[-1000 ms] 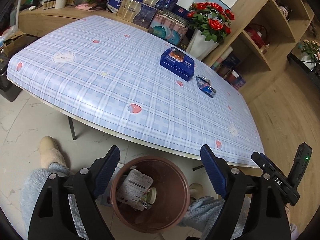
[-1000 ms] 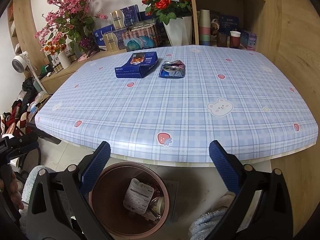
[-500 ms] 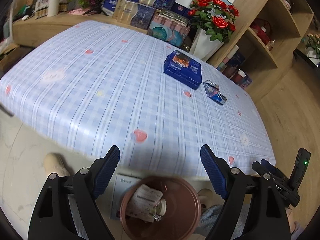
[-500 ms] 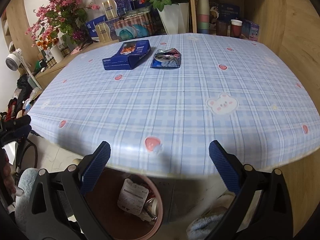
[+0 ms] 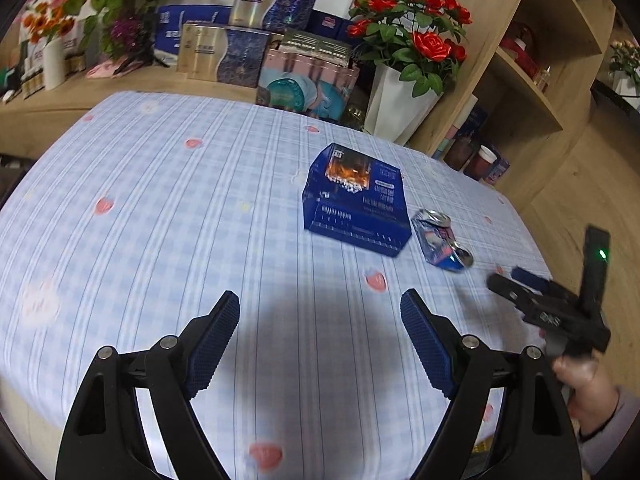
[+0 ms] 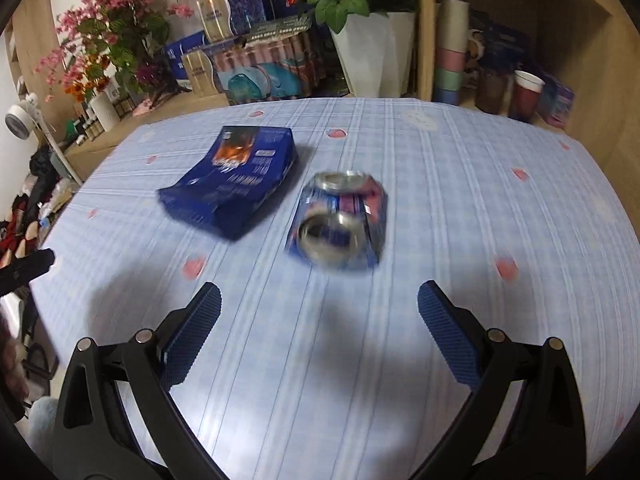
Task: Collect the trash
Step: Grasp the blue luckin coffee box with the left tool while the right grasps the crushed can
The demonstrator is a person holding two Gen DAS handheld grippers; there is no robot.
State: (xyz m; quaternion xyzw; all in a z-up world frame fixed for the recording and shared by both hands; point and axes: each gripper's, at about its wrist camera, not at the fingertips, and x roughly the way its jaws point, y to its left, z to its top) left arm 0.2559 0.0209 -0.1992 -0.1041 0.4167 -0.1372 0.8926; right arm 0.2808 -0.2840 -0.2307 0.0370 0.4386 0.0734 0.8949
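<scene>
Blue checked tablecloth fills our view, with the crushed can lying just beside the blue box. We hold both the left gripper and right gripper spread wide, empty, touching nothing, near the can.

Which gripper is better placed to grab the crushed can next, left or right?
Right. The right gripper is open with the crushed can straight ahead between its fingers. The left gripper is lined up nearer the blue box.

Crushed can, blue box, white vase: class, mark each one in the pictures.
crushed can [image 6: 340,220], right wrist view, on its dented side.
blue box [image 5: 356,196], left wrist view, on its printed top face.
white vase [image 5: 394,114], left wrist view, on its front wall.
</scene>
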